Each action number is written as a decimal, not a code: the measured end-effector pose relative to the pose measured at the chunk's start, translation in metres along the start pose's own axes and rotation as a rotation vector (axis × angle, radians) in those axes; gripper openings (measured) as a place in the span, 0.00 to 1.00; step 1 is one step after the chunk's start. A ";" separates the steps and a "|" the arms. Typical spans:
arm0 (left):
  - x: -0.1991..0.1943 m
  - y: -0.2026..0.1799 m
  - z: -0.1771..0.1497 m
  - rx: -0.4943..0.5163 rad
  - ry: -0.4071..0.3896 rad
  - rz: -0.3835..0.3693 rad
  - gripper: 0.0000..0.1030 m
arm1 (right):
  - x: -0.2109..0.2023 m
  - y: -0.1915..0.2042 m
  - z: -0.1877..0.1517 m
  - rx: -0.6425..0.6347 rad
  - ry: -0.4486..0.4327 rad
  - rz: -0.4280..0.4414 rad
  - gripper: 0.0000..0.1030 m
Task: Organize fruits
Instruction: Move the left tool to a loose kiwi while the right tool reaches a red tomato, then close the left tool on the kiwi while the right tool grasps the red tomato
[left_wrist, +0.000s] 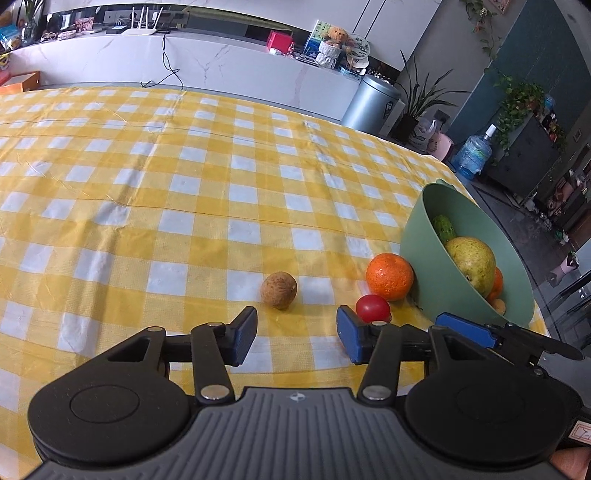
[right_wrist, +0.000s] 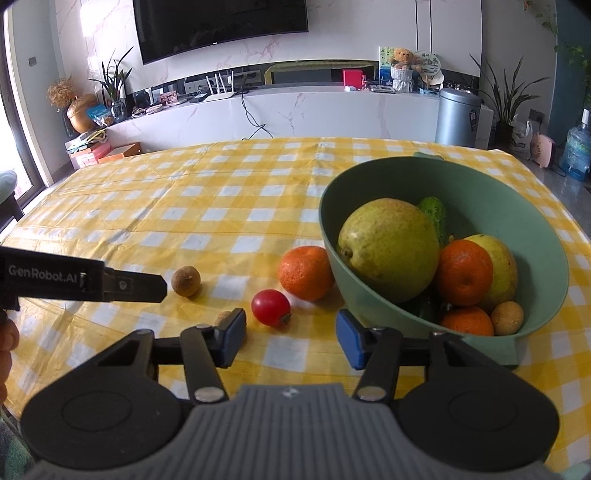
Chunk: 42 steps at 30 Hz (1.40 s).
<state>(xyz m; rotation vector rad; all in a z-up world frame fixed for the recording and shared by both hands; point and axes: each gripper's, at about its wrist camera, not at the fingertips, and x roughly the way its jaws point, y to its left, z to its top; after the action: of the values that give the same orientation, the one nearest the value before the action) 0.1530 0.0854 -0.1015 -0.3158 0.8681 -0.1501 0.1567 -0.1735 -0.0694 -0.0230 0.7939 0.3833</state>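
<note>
On the counter ahead of my fingers sits the bowl at right, holding a pear and oranges; left of it lie an orange, a tomato, then a longan

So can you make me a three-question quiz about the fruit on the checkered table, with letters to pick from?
1. Where is the big pear?
A. In the green bowl
B. On the cloth by the tomato
C. Held by a gripper

2. How many oranges sit outside the bowl?
A. None
B. One
C. Three

3. What is the right gripper holding?
A. The tomato
B. An orange
C. Nothing

Answers:
1. A: the pear lies inside the green bowl among other fruit.
2. B: a single orange rests on the cloth beside the bowl; the other oranges are inside it.
3. C: the right gripper has open jaws with only cloth between them, and the tomato lies just beyond them.
</note>
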 end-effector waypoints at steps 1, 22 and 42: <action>0.002 0.000 0.001 -0.003 -0.005 0.002 0.56 | 0.002 0.000 0.000 0.001 0.005 0.006 0.49; 0.035 -0.004 0.002 0.047 -0.019 0.099 0.43 | 0.038 -0.009 0.005 0.178 0.033 0.102 0.28; 0.036 -0.006 0.001 0.059 -0.032 0.102 0.28 | 0.044 -0.015 0.003 0.216 0.047 0.108 0.25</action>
<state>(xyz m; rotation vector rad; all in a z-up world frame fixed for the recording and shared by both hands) 0.1768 0.0710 -0.1251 -0.2179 0.8447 -0.0751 0.1925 -0.1724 -0.0999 0.2139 0.8814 0.3984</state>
